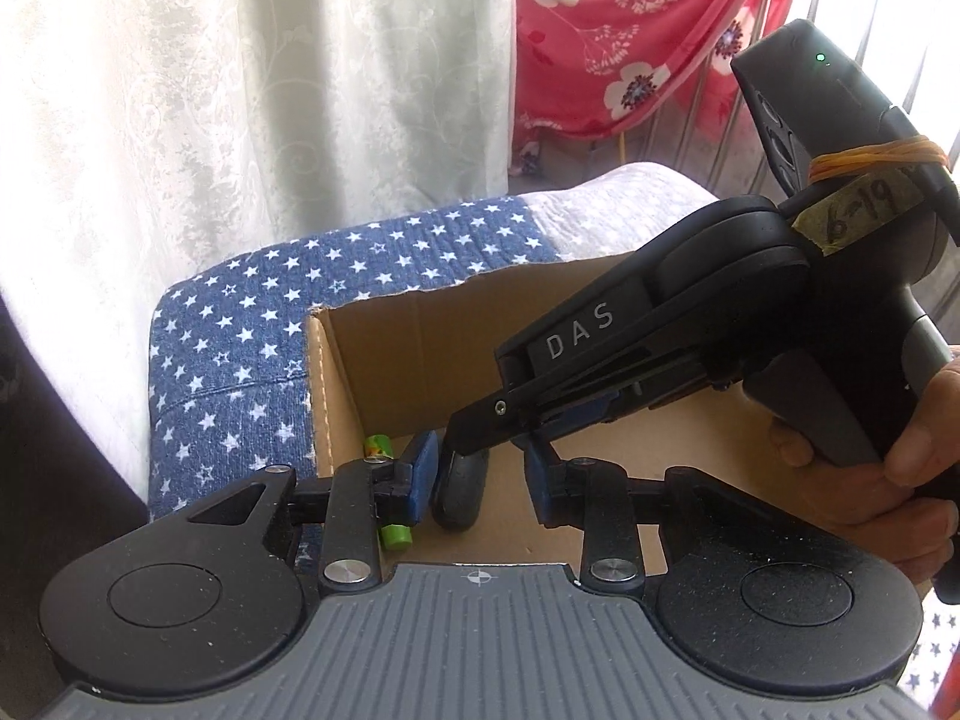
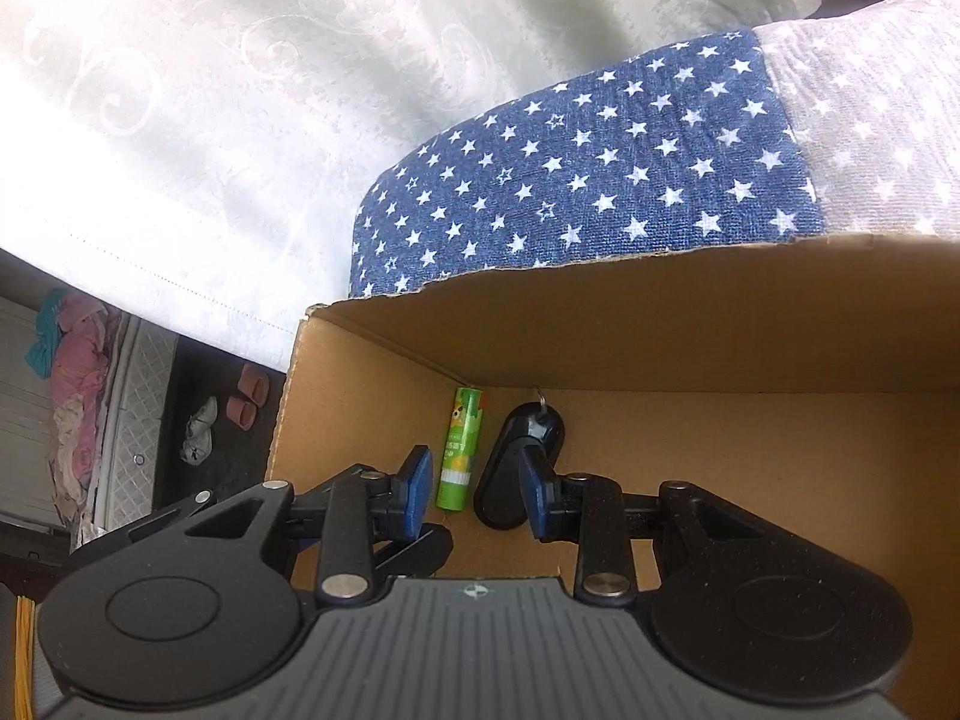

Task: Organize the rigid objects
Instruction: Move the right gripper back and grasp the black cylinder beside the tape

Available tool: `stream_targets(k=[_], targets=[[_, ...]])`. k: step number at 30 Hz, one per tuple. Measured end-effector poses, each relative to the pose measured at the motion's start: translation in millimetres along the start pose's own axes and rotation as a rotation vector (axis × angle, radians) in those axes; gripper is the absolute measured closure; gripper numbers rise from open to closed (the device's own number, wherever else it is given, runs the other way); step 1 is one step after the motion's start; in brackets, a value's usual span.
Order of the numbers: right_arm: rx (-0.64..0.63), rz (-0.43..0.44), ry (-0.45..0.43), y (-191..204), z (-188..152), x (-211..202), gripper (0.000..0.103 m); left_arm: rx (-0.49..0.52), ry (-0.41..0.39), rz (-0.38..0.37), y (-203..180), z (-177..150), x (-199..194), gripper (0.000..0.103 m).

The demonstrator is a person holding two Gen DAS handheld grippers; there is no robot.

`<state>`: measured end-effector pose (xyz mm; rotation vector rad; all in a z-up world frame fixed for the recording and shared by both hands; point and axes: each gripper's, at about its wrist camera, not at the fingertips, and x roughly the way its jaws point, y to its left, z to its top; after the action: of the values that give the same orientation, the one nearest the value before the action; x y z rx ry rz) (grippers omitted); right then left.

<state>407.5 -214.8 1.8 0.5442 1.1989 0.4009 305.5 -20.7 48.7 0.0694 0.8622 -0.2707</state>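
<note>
A cardboard box (image 2: 690,330) sits open on a star-patterned blue cloth (image 2: 600,168), with a pale curtain (image 2: 240,120) hanging behind it. Both grippers point down into the box, close together, the right one crossing in front of the left wrist camera with a hand (image 1: 888,480) around its grip.

On the box floor, near the back left corner, lie two things side by side and just apart: a black key fob (image 2: 519,468) with a small metal ring at its far end, and a green glue stick (image 2: 459,450) to its left.

The left gripper (image 1: 480,480) has its blue pads a modest gap apart, with the fob seen between them but not pressed. The right gripper (image 2: 477,486) is likewise narrowly open, empty, with the stick and fob showing in the gap below its tips.

The step in hand looks like the placing stage: both items rest in the box and neither is gripped. The next move probably calls for lifting each gripper straight up, clear of the box walls and of one another, without nudging the fob or stick, then going for whatever else remains to be sorted; none is in view.
</note>
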Motion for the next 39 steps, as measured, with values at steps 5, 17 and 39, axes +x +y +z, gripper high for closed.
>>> stream_targets(k=[5, 17, 39], targets=[[-0.021, 0.028, -0.061, 8.1, -15.1, -44.7, 0.069, -0.012, -0.068, -0.006, 3.4, -6.2, -35.0, 0.070], [-0.201, 0.157, -0.320, 33.2, -148.1, -196.9, 0.069, -0.002, -0.242, -0.117, -12.3, -93.8, -149.2, 0.068], [0.060, 0.297, -0.132, -34.5, -251.6, -94.8, 0.069, -0.001, -0.204, -0.071, -73.0, -217.8, -100.5, 0.068]])
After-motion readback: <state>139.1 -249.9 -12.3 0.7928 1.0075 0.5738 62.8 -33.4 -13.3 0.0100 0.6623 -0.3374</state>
